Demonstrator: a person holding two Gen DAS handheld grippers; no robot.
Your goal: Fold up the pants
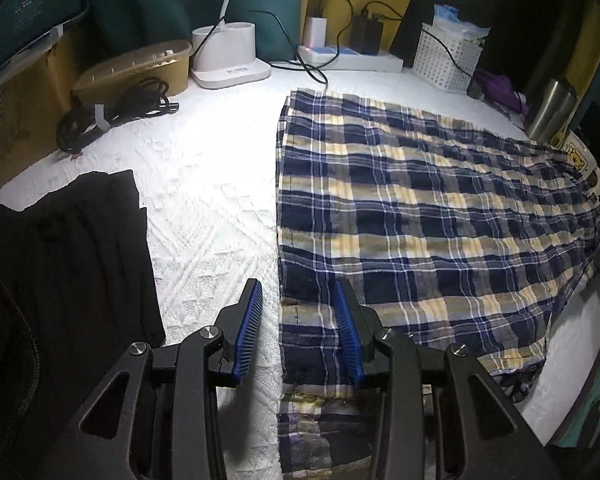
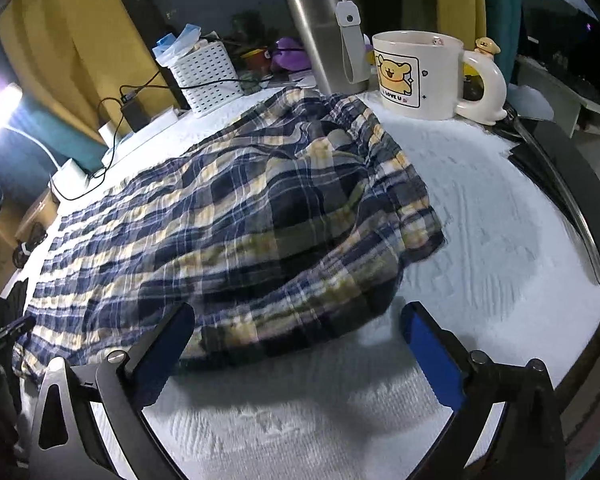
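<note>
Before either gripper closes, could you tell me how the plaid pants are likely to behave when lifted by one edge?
The plaid pants look thin and wrinkled, so they will probably droop limply rather than hold shape. The bunched end near the mug suggests they crumple easily. They likely weigh little, and may drag across the textured white cover.

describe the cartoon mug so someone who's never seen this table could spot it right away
Start at the plaid pants spread on the white textured cloth. Past their bunched end stands a tall steel tumbler, and beside it the mug: cream ceramic, squat, with a yellow cartoon bear printed on its side.
</note>
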